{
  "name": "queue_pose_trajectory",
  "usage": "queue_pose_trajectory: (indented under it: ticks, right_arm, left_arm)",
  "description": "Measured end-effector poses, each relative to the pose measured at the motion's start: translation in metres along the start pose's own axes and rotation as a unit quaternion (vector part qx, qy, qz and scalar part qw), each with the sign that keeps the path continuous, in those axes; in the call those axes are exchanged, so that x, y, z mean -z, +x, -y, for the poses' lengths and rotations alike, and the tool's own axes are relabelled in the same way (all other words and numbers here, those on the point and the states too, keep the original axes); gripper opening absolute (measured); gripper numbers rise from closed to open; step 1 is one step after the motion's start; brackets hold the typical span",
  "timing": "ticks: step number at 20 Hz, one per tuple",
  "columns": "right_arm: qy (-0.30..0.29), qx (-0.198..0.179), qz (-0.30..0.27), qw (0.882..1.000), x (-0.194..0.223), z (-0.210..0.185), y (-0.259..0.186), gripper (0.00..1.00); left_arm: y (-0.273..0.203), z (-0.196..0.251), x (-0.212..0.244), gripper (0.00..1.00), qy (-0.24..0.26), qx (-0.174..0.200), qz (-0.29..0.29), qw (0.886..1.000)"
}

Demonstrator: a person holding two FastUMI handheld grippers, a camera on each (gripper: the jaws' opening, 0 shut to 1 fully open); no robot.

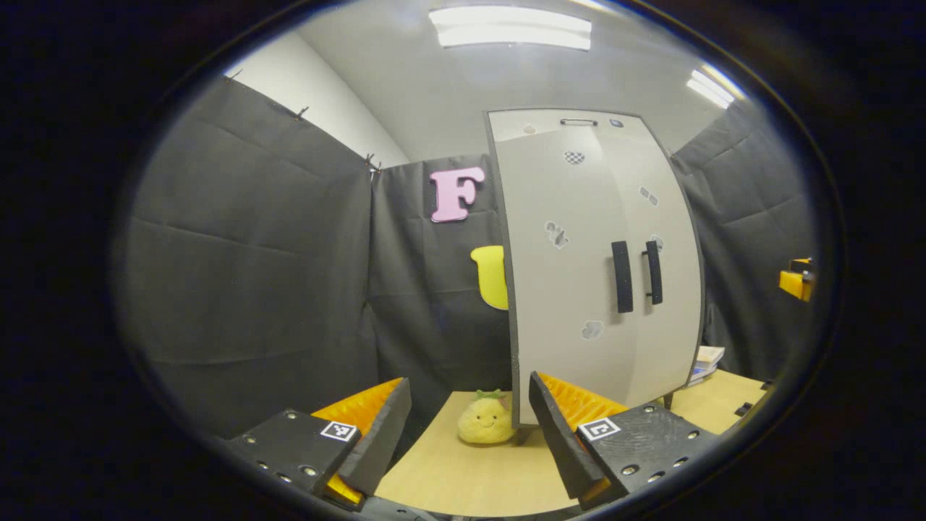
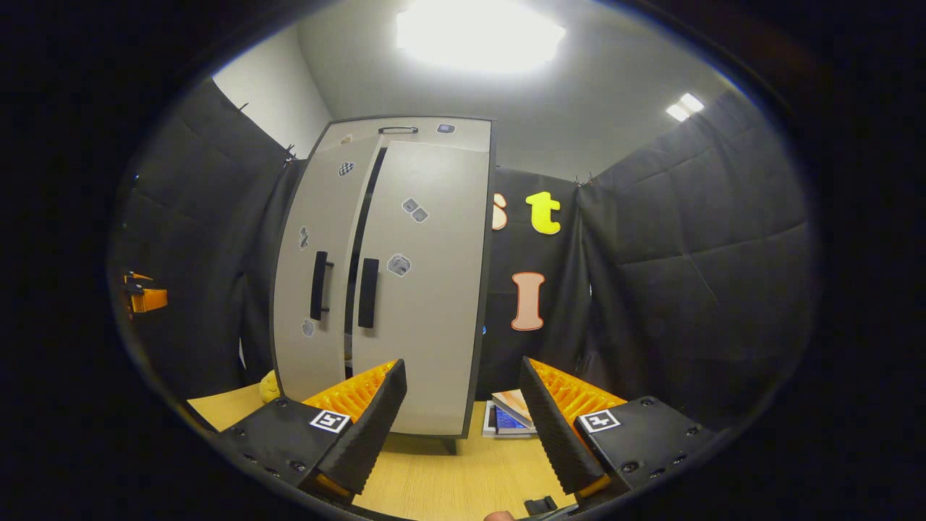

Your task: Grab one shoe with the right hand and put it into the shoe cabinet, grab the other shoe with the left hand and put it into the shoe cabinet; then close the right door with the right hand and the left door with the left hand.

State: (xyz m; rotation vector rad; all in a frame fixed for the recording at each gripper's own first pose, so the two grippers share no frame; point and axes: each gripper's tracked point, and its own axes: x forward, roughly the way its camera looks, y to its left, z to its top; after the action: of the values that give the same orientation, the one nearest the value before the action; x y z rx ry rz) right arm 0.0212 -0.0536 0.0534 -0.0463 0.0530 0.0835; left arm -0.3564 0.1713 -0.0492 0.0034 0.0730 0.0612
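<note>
Both claws, left claw point(image 1: 463, 434) and right claw point(image 2: 463, 427), gape empty over the worktop point(image 1: 470, 477) facing the shoe cabinet point(image 1: 600, 268), doors nearly closed.

Both cams low over table point(image 1: 470, 477), facing shared shoe cabinet point(image 1: 579, 289) from opposite sides.

Each handheld gripper has two wedge-shaped fingers with ribbed inner faces. Behind the fingers of the left gripper point(image 1: 469, 423) and the right gripper point(image 2: 461, 412) sit flat plates studded with small screws, each carrying a square black-and-white marker.
</note>
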Motion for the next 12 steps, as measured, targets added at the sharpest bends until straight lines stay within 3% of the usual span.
queue_pose_trajectory:
  ticks: [12]
  right_arm:
    - [0.005, 0.009, 0.008, 1.0, -0.005, 0.0043, -0.002, 0.98]
  left_arm:
    - [-0.0079, -0.0073, -0.0016, 0.94, 0.004, -0.017, 0.005, 1.0]
